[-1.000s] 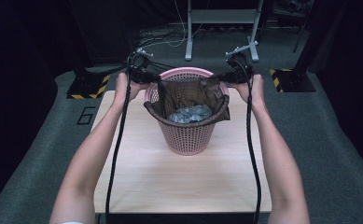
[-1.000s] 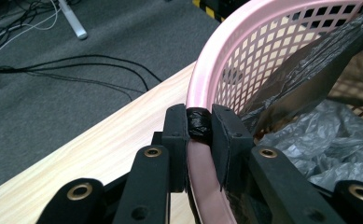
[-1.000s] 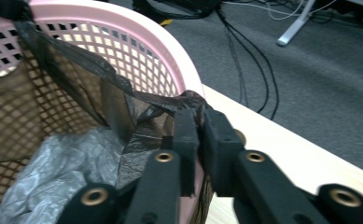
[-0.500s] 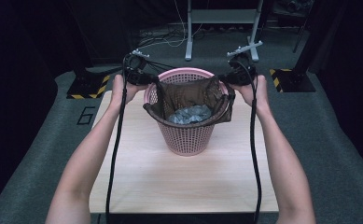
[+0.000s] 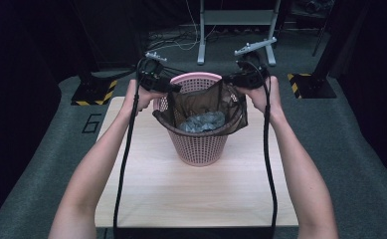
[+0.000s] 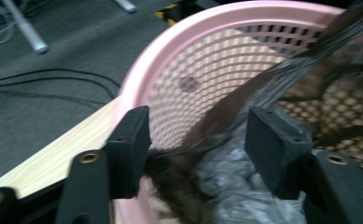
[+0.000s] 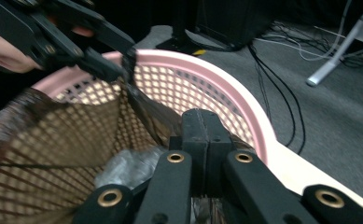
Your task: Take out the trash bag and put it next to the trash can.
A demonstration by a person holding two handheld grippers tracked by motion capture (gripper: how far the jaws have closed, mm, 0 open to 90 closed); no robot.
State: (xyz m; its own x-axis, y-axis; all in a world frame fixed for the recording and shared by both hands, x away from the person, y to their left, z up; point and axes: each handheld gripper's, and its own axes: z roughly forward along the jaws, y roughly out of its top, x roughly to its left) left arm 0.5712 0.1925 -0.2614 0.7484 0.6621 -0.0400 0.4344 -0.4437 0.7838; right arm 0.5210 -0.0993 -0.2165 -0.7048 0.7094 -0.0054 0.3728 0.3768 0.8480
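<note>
Over the pink basket (image 5: 201,144), right gripper (image 7: 201,140) pinches the brown liner (image 5: 201,102); left gripper (image 6: 195,144) gapes

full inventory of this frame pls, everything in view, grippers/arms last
basket: 1, pink, perforated plastic, mid-table toward the far edge
bag liner: 1, brown translucent, inside the basket, rim draped over its near edge
crumpled contents: 1 clump, grey, at the bottom of the liner
table: 1, light wood
floor: grey carpet, around the table
stand bases: 2, black with yellow-black stripes, far left and far right on the floor
metal frame: 1, grey, behind the table, with loose cables on the floor
left gripper: 1, black, jaws apart at the liner's left edge
right gripper: 1, black, jaws together on the liner's right edge
forearms: 2, bare, coming in from the bottom
</note>
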